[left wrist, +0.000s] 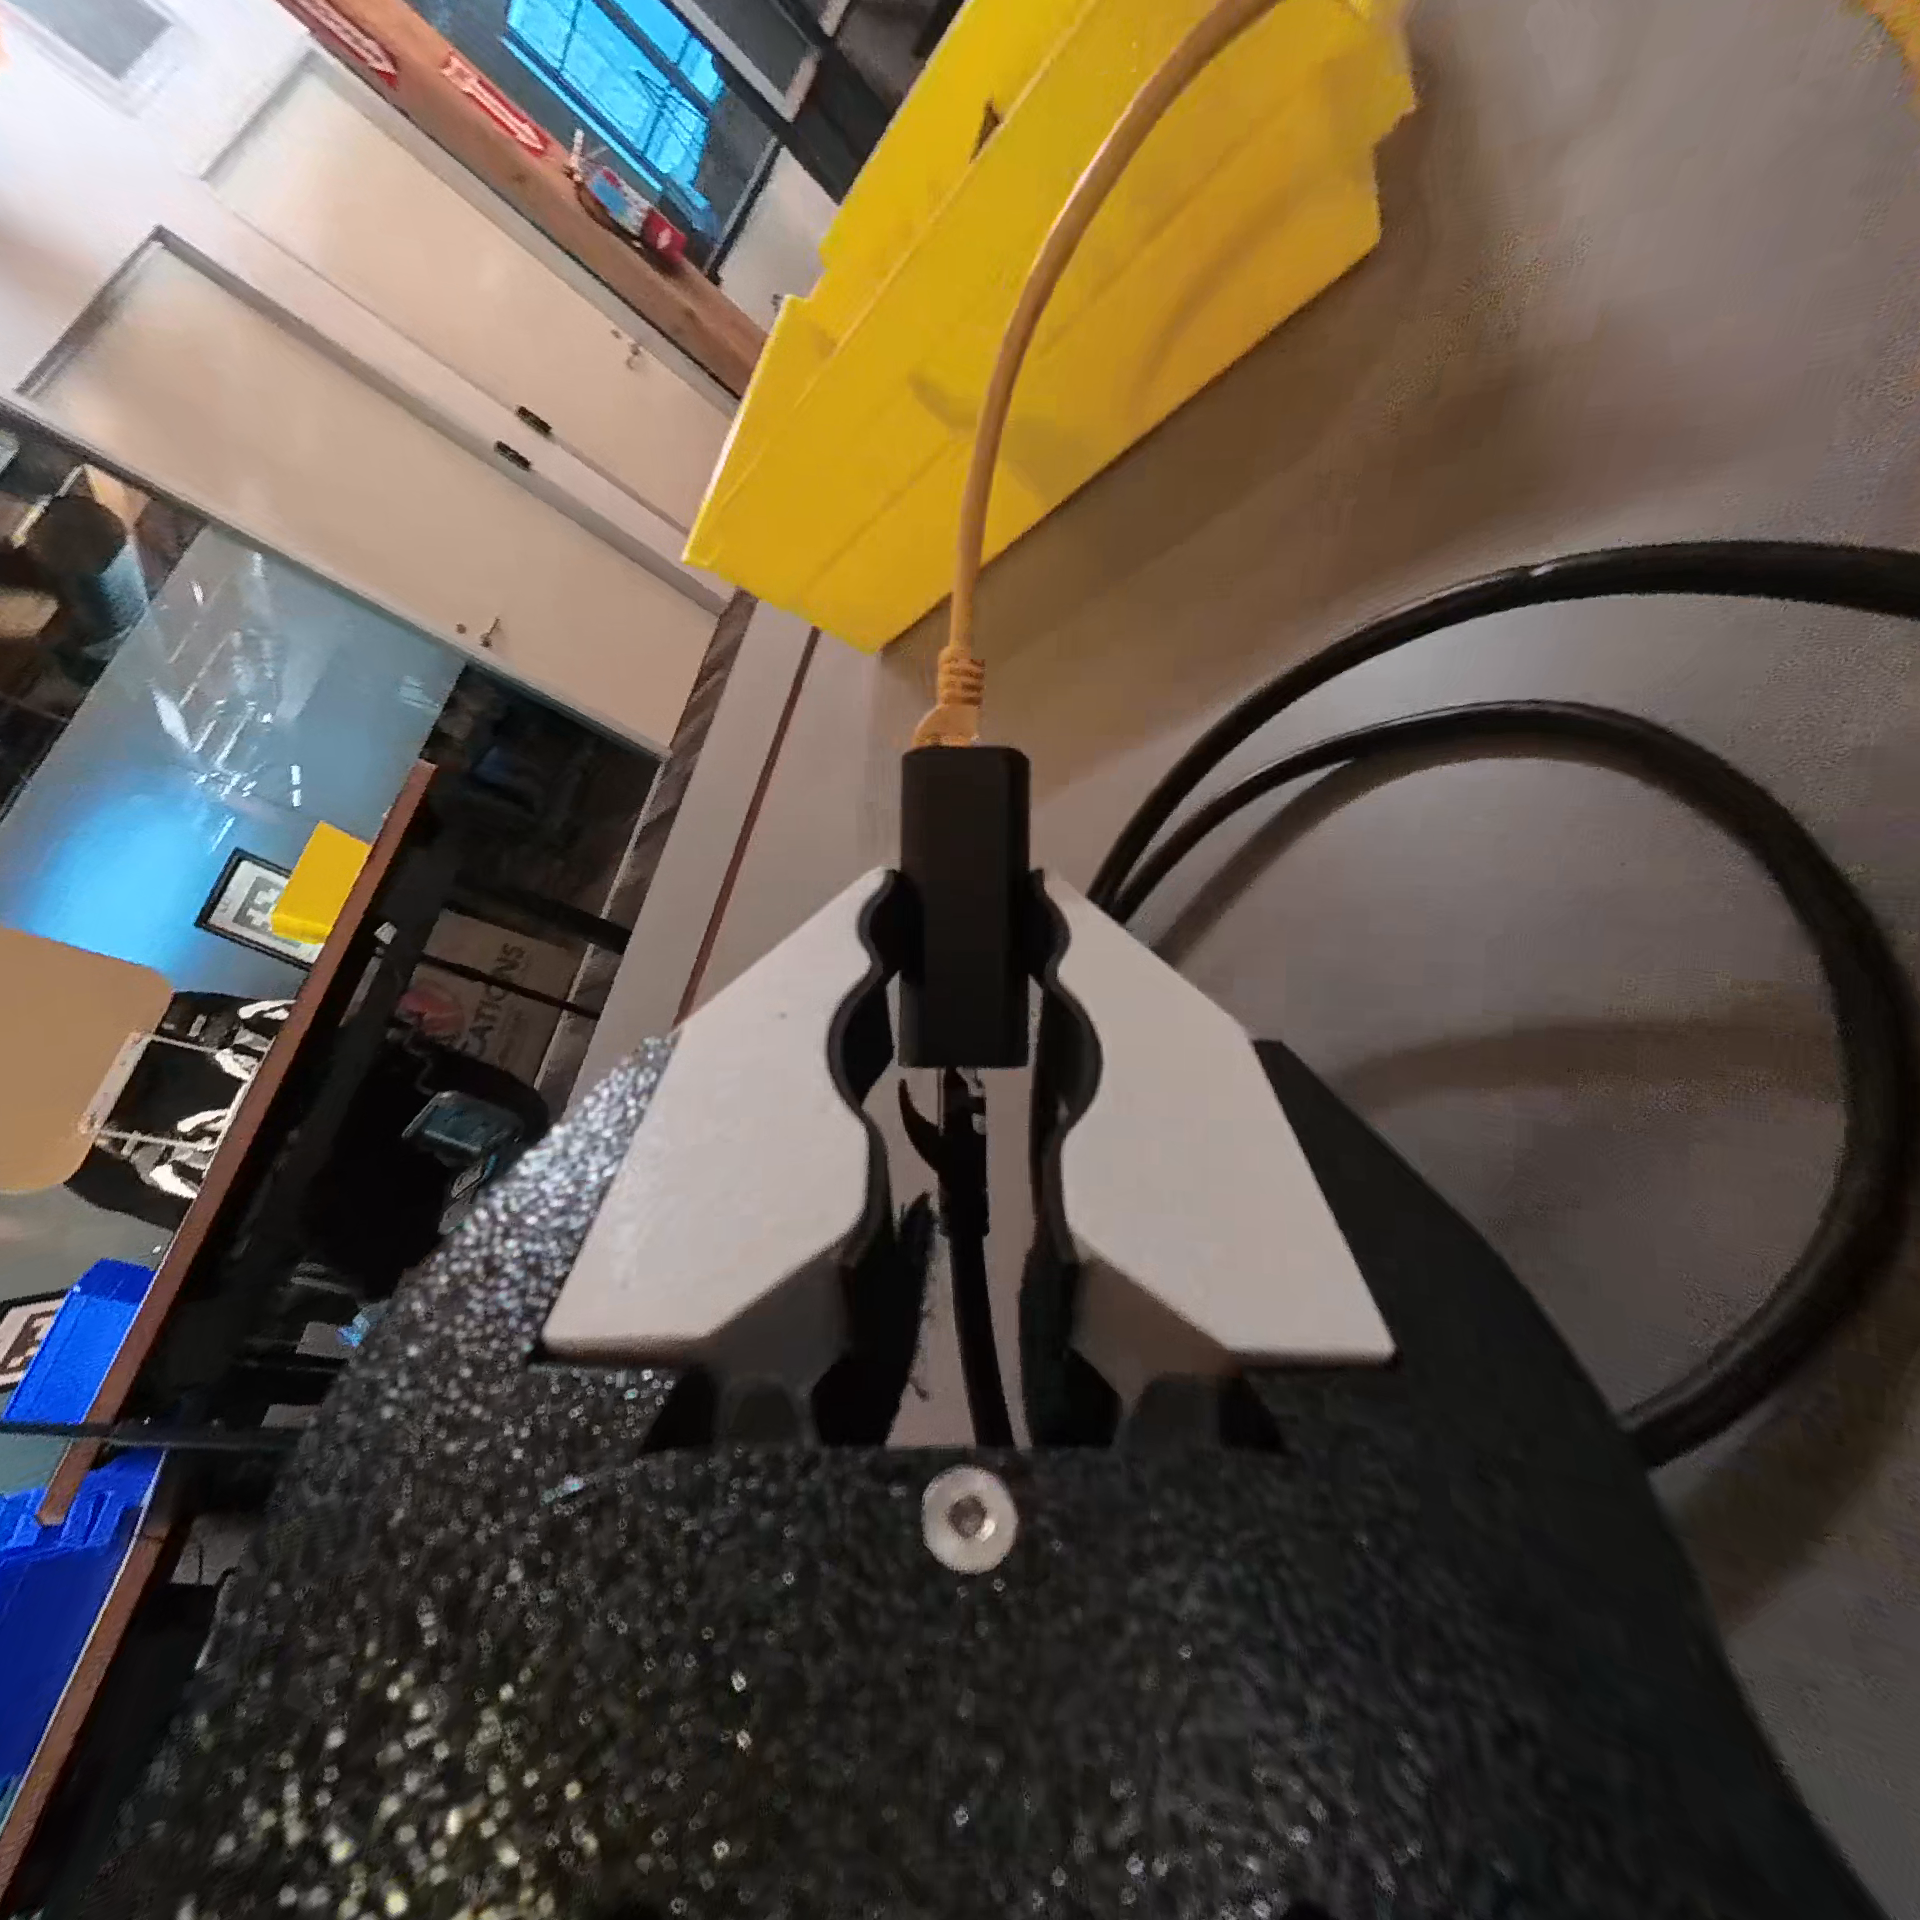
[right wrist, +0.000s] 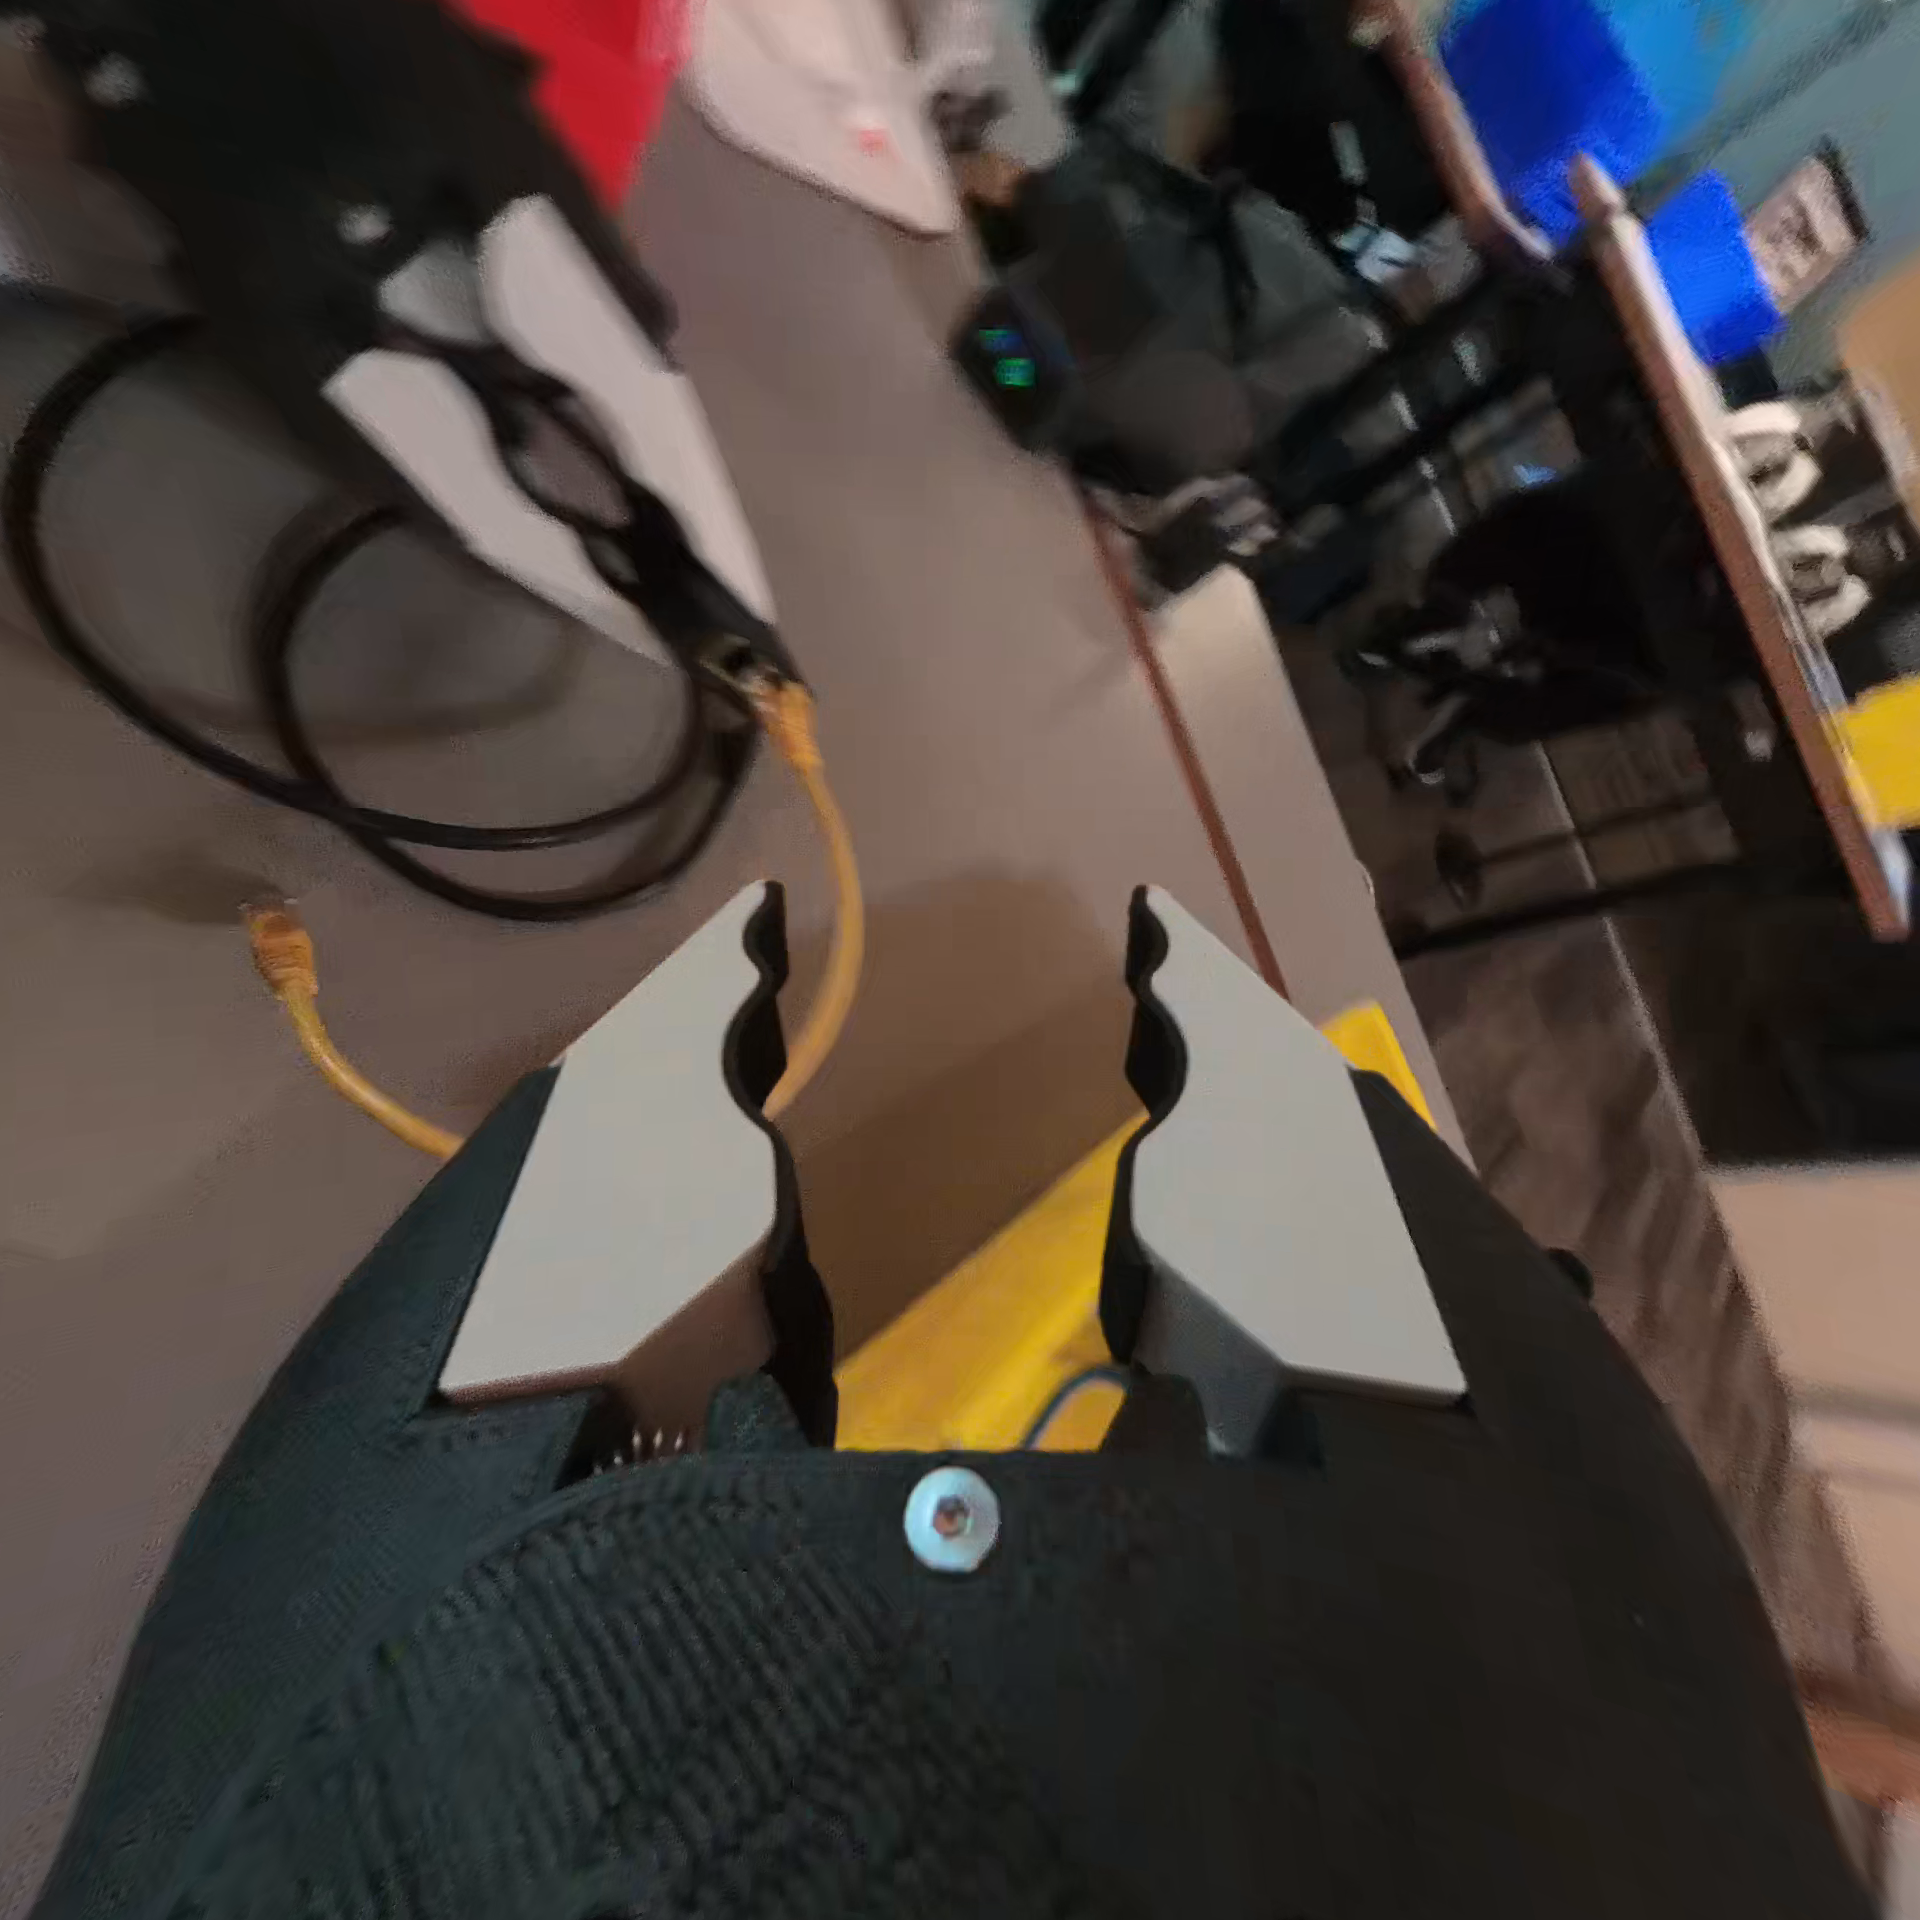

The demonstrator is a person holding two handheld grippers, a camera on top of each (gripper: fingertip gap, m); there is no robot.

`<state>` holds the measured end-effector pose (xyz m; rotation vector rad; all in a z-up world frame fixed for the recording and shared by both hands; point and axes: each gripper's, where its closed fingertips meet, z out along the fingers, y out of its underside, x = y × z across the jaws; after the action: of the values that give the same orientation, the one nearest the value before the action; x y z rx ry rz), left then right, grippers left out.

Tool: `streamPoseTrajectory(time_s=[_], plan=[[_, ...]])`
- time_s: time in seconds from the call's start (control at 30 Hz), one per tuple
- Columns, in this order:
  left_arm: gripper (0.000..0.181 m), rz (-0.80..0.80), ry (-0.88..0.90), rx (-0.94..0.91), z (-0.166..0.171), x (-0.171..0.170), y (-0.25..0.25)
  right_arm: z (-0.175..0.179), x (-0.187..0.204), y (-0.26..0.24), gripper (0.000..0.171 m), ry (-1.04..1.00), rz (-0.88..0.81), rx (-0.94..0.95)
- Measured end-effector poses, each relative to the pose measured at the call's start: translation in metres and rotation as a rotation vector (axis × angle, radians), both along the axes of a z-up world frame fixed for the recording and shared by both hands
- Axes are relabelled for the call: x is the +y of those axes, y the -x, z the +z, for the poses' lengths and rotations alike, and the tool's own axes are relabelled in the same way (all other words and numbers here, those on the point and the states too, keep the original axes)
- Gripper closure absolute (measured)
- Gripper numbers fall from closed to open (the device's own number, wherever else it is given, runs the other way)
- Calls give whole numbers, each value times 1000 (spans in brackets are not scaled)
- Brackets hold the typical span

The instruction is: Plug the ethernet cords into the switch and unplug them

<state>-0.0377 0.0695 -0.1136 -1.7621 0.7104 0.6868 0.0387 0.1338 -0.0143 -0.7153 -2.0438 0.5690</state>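
Note:
My left gripper (left wrist: 964,883) is shut on a small black switch block (left wrist: 964,821) and holds it by its sides. A yellow ethernet cord (left wrist: 1003,416) is plugged into the block's front end by its plug (left wrist: 951,701). A black cable (left wrist: 1787,883) leaves the block's rear and loops on the table. My right gripper (right wrist: 954,904) is open and empty above the table. In the right wrist view the left gripper (right wrist: 743,639) sits at the upper left with the block (right wrist: 727,660). The yellow cord (right wrist: 847,914) curves behind my right fingers. Its free plug (right wrist: 278,951) lies on the table.
A yellow plastic bin (left wrist: 1039,312) stands on the grey-brown table beyond the block; it also shows under my right gripper (right wrist: 997,1320). The table edge (right wrist: 1174,707) runs on the right, with chairs, shelves and blue bins (right wrist: 1538,104) past it. The tips of one gripper are about 15 cm away from the tips of the other.

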Motion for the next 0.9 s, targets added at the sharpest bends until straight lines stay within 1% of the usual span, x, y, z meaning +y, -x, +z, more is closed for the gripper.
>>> streamPoseTrajectory(time_s=[0.03, 0.1, 0.2, 0.33, 0.4, 0.43, 0.73, 0.8, 0.9], plan=[[159, -7, 18, -3, -3, 0, -2, -18, -19, 6, 108, -64, 43, -12], [159, -28, 46, -14, -7, 0, -6, -50, -41, 20, 115, -213, 92, -20], [159, -70, 79, -49, -13, 0, -14, -81, -44, 41, 126, -387, 93, -10], [159, -101, 95, -71, -16, -1, -19, -112, -45, 53, 144, -432, 115, -42], [160, -109, 91, -84, -15, -2, -19, -114, -48, 55, 157, -421, 139, -12], [160, -114, 92, -89, -15, -2, -20, -113, -49, 55, 159, -412, 141, -1], [160, -220, 56, -240, 3, -9, -36, -101, -59, 44, 159, -368, 203, 24], [160, -275, 67, -238, 5, -14, -45, -100, -64, 34, 160, -385, 259, -16], [160, -430, 165, -195, -2, -27, -74, -109, -79, 2, 161, -472, 431, -156]])
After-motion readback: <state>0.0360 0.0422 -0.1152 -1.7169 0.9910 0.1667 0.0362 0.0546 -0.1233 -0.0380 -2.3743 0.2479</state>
